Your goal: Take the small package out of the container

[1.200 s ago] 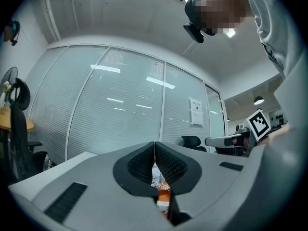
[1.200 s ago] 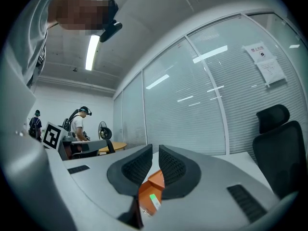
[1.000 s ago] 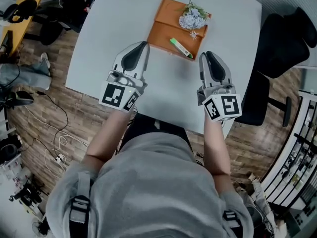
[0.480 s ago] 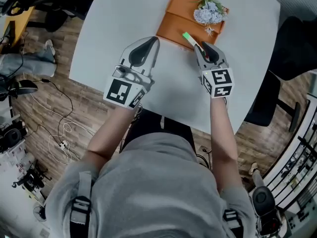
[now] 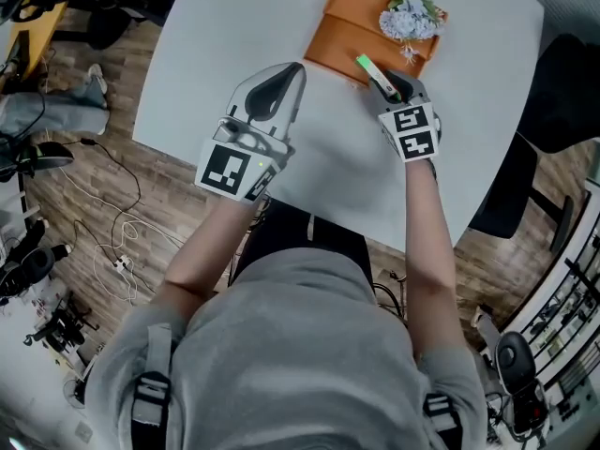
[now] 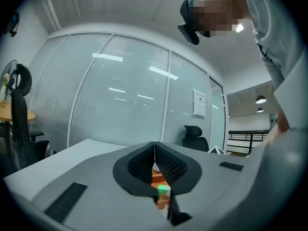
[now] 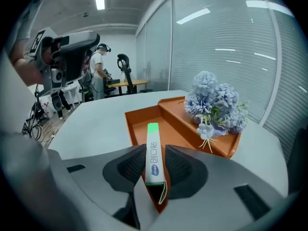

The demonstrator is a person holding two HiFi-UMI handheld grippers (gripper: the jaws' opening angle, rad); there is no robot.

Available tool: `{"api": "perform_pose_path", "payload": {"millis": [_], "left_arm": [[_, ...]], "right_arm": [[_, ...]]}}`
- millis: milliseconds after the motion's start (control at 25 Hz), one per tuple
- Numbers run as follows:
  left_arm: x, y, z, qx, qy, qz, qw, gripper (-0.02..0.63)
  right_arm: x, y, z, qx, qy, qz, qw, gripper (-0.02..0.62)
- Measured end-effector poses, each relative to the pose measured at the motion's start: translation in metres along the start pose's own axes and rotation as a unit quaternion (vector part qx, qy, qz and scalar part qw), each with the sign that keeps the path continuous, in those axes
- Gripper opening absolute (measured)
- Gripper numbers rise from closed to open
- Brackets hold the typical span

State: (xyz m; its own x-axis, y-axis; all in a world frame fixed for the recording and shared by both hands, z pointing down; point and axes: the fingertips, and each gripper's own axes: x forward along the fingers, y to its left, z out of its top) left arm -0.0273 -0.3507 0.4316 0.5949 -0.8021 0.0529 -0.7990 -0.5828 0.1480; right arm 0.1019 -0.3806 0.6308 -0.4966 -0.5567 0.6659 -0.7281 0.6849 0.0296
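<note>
Slippage is the risk: the right claw (image 7: 155, 163) pinches only the near end of the small package (image 7: 153, 150), so it could tilt and catch the orange tray (image 7: 177, 134) rim. It lies at the tray's near corner, its long axis running away from the claw, green tip toward the tray's far side. The left claw (image 5: 295, 67), pressed together, hangs beside the tray.

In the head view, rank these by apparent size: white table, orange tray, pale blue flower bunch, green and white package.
1. White table, largest.
2. Orange tray.
3. Pale blue flower bunch.
4. Green and white package, smallest; the right gripper covers its near end, so its full length is unsure.
</note>
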Motion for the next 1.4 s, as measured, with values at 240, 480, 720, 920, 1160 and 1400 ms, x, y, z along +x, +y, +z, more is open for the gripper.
{"api": "perform_pose_path", "payload": {"millis": [240, 480, 720, 920, 1160, 1400], "left_arm": [[-0.005, 0.001, 0.004, 0.006, -0.002, 0.001, 1.0, 0.02], [-0.01, -0.011, 0.027, 0.013, -0.021, -0.003, 0.9997, 0.02], [-0.017, -0.018, 0.056, 0.017, -0.046, -0.006, 0.9988, 0.02], [-0.023, -0.027, 0.078, 0.025, -0.063, -0.003, 0.9977, 0.02], [-0.025, -0.043, 0.103, 0.035, -0.08, -0.007, 0.9962, 0.02], [-0.03, -0.051, 0.119, 0.042, -0.09, -0.006, 0.9951, 0.02]], "right_arm": [[-0.01, 0.002, 0.011, -0.009, -0.013, -0.006, 1.0, 0.115], [-0.064, 0.0, 0.045, 0.017, -0.087, -0.028, 0.996, 0.114], [-0.142, -0.008, 0.089, 0.028, -0.185, -0.09, 0.978, 0.114], [-0.214, -0.015, 0.11, 0.033, -0.26, -0.154, 0.953, 0.114], [-0.286, -0.013, 0.124, 0.064, -0.35, -0.205, 0.912, 0.114], [-0.321, -0.014, 0.128, 0.092, -0.396, -0.225, 0.885, 0.112]]}}
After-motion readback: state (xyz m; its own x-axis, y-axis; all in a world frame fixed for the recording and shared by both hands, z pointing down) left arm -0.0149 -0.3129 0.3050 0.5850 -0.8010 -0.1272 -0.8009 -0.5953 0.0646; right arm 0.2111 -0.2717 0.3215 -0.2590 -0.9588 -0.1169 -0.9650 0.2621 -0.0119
